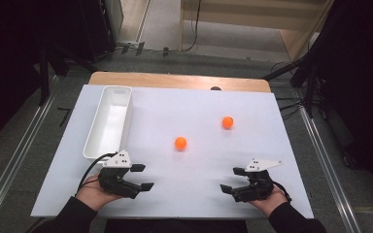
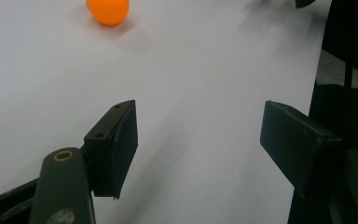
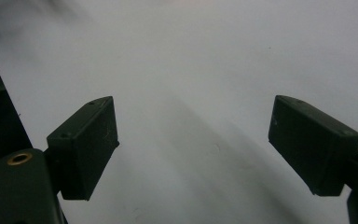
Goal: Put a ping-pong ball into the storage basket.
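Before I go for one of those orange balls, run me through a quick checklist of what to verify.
1. Left gripper open: ok, jaws wide apart with nothing between them.
2. Right gripper open: ok, jaws spread and holding nothing.
3. Near ball free to grasp: ok, it sits alone on the white sheet, apart from the far ball.
4. White bin ready to receive: ok, upright at the sheet's left side and looks empty.
5. Balls at rest: cannot tell from a single moment.
6. Path from the grippers to the balls: ok, bare sheet between them.
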Tool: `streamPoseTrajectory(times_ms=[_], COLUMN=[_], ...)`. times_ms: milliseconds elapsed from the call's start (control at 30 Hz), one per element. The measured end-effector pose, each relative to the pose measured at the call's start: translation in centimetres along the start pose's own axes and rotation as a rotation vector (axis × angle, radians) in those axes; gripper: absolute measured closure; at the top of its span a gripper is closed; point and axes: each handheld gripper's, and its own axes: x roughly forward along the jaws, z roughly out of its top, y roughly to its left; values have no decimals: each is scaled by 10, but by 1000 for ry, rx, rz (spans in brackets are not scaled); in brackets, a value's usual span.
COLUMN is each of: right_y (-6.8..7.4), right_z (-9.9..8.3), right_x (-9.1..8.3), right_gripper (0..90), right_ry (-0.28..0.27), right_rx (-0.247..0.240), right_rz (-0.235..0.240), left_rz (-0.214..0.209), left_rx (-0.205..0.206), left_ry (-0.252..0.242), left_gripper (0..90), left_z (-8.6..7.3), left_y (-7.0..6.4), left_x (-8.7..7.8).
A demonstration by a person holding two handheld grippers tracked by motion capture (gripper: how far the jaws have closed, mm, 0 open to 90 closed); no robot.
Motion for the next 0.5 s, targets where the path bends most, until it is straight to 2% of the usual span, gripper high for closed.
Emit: streamPoseTrajectory(times_ms=[133,233,333,367,500], right_y=[-1,-2,-2,-2,-2], right_z=[0,0,0,0,0], right_x=[0,0,0,0,0], right_gripper=[143,143,143,143,143], right_ry=[5,11,11,10,6], right_rx=[0,2,3,3,11], right_rz=[-3,-2,-2,-2,-8], left_rz=[1,2,-7,-15,-9], left_rx=[-3,-5,-20,-36,-21], left_ry=[-7,-8,-4,12,12], left_gripper=[283,211,83,0,0], left_z=[4,6,9,10,14], left_y=[-1,-3,-3,-4,-7], left_x=[1,4,7,11,14])
